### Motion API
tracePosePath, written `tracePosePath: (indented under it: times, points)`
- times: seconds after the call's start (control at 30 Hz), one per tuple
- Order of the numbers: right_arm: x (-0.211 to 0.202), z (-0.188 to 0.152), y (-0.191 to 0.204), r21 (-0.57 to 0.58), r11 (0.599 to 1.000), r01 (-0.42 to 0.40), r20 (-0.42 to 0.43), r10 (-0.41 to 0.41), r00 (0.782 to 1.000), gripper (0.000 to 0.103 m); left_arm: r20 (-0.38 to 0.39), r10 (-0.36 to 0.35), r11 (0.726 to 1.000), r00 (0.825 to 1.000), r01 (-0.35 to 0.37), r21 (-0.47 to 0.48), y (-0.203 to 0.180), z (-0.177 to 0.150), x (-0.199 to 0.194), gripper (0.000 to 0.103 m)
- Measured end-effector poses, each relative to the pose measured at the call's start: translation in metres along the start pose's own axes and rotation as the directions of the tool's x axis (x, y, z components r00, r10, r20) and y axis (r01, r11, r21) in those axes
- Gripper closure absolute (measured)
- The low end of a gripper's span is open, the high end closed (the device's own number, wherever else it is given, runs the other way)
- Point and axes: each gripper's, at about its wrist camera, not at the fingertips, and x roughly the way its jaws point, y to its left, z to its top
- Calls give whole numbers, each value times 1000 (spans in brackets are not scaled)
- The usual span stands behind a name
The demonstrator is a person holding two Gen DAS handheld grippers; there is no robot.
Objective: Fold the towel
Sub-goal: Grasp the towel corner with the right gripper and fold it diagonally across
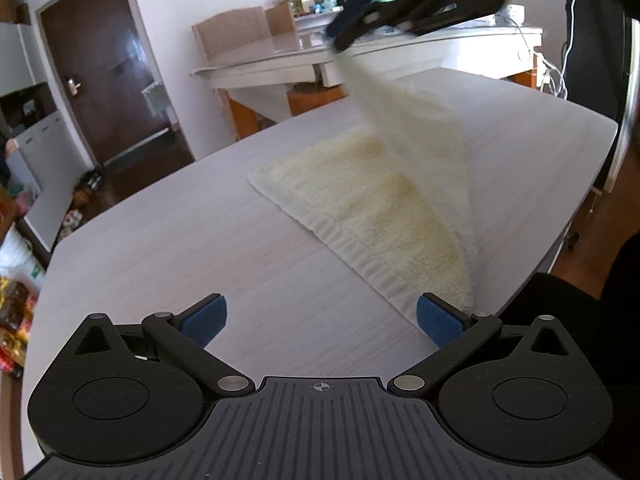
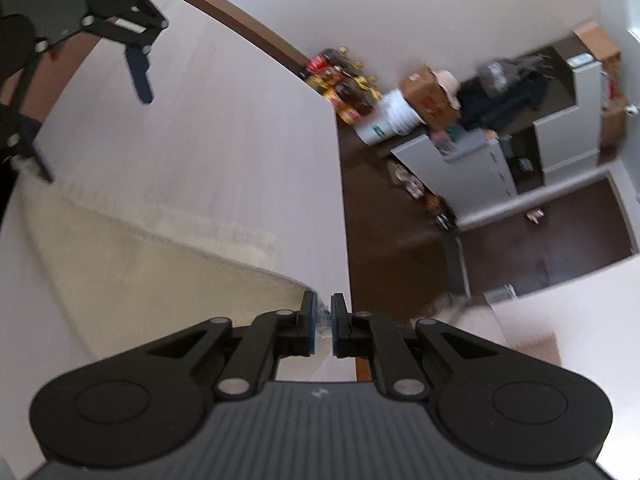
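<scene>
The right gripper (image 2: 323,328) has its jaws drawn almost together, pinching a corner of the cream towel (image 1: 372,208) between the blue pads; only a thin sliver of fabric shows in the narrow gap. The left gripper (image 1: 322,320) stands wide open, its blue pads (image 1: 208,318) spread far apart with nothing between them, hovering over the pale table (image 1: 180,240) just beside the towel's near ribbed edge. Its right-hand pad sits at or just over that near corner; whether it touches the cloth cannot be told.

Seen from the left wrist, the right gripper (image 1: 348,36) is raised above the far end of the towel, tilted downward, with the cloth rising to it in a blurred sheet. The rest of the towel lies flat on the table, its far-left corner spread out and its right side lifted and curling over.

From the right wrist, the view is rolled sideways: the towel (image 2: 140,280) runs out from the closed jaws across the table (image 2: 240,140), and the left gripper (image 2: 80,92) appears beyond the towel at the upper left, tipped down toward the tabletop, one blue pad plainly visible.

Both views are smeared by motion near the lifted cloth, so the exact fold line is hard to make out. The right gripper's body is cut off by the top edge in the left-wrist view, and a dark sleeve (image 1: 568,340) fills the corner to the right of the towel.
</scene>
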Motion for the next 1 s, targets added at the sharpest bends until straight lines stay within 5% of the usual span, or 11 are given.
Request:
tracePosePath:
  times: [0.4,0.53,0.8,1.0]
  points:
    - [112,8,4,-6,987,-164,0,164,987,94,9,-35,997,999,36,-63,7,-7,2,0]
    - [127,1,5,24,993,-116,10,116,993,86,9,-42,996,999,42,-82,9,-8,3,0]
    - [62,-26,-25,319,946,-54,79,30,996,76,8,-41,995,999,42,-95,10,-10,2,0]
    - [-5,-33,7,458,881,-115,148,52,988,64,1,-36,997,999,36,-62,11,-7,-1,0]
